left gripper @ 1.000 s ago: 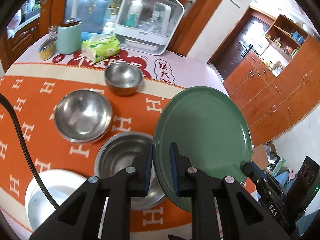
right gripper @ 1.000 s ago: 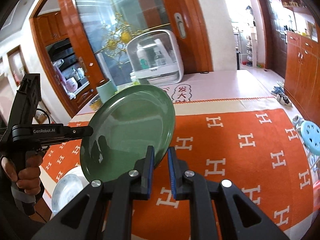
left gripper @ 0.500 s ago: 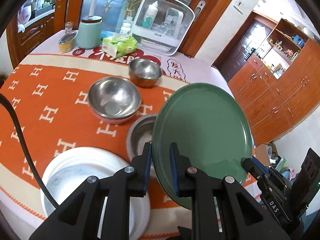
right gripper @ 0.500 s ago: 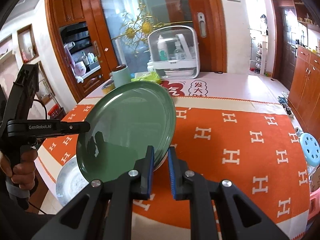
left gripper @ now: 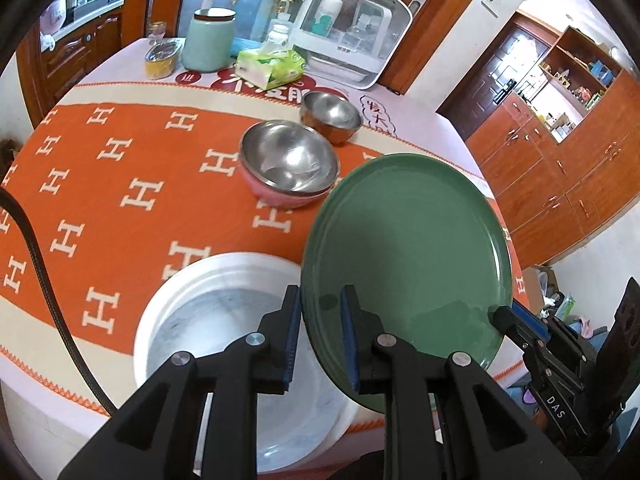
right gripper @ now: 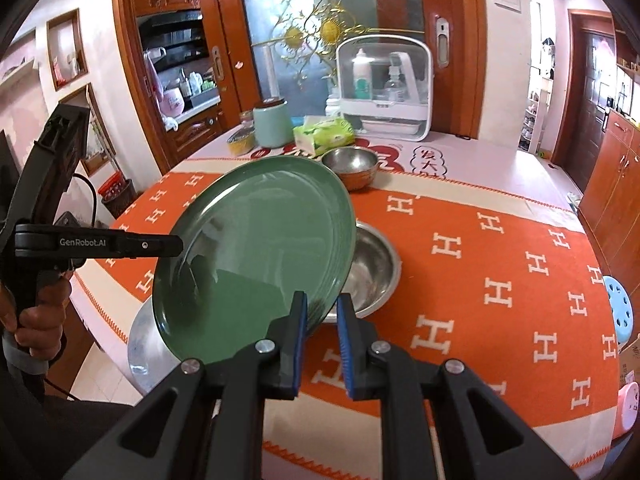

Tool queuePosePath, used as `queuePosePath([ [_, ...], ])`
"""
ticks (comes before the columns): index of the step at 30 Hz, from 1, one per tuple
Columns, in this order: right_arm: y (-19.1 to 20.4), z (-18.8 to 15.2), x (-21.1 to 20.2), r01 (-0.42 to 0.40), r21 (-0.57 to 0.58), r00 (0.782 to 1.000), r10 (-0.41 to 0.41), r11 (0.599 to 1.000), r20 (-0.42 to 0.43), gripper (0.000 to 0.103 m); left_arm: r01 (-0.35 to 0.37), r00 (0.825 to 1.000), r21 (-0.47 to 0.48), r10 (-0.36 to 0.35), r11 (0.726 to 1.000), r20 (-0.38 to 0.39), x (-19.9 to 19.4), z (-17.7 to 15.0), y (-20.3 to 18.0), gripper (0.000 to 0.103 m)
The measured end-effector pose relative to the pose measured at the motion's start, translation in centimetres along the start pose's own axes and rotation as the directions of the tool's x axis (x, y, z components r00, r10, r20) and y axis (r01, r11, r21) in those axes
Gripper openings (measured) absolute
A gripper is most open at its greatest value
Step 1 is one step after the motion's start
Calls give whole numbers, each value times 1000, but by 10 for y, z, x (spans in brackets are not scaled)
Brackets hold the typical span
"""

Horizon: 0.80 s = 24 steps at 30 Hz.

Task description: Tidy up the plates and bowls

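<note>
A green plate [left gripper: 404, 248] hangs tilted in the air, held at opposite rims by both grippers. My left gripper [left gripper: 320, 332] is shut on its near edge; my right gripper [right gripper: 322, 340] is shut on the other edge of the plate [right gripper: 256, 252]. Below it a white marbled plate [left gripper: 224, 340] lies at the table's front edge. A steel bowl in a pink bowl [left gripper: 288, 164] and a small steel bowl [left gripper: 330, 114] stand further back. Another steel bowl [right gripper: 370, 264] sits behind the green plate in the right wrist view.
An orange H-patterned cloth [left gripper: 120, 184] covers the round table. At the back stand a mint canister [left gripper: 208, 40], a tissue pack [left gripper: 270, 66], a yellow tin [left gripper: 160, 58] and a white storage box [left gripper: 352, 28]. A blue stool [right gripper: 620, 308] stands at the right.
Both grippers carried the green plate toward the table's front edge, over the white marbled plate, which now fills more of the left wrist view. The bowls appear further away.
</note>
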State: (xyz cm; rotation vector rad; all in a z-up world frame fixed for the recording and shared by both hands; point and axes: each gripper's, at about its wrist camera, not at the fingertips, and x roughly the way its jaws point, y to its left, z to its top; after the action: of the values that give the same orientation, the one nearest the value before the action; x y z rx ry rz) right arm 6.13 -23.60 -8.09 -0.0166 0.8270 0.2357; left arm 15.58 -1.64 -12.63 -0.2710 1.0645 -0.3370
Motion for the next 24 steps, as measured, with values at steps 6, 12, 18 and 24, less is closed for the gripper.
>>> queuePosePath([
  [6, 27, -8, 12, 6, -16, 999, -7, 1000, -52, 15, -6, 999, 17, 7, 1000, -42, -5, -10, 27, 18],
  [12, 53, -15, 27, 17, -27, 993, -20, 1000, -117, 15, -20, 995, 35, 23, 999, -94, -6, -18, 52, 18],
  [18, 75, -24, 47, 33, -37, 982, -39, 999, -185, 16, -27, 989, 54, 34, 998, -143, 0, -26, 75, 18],
  [24, 93, -32, 62, 58, -60, 970, -71, 997, -231, 17, -28, 980, 83, 44, 996, -192, 10, -29, 93, 19],
])
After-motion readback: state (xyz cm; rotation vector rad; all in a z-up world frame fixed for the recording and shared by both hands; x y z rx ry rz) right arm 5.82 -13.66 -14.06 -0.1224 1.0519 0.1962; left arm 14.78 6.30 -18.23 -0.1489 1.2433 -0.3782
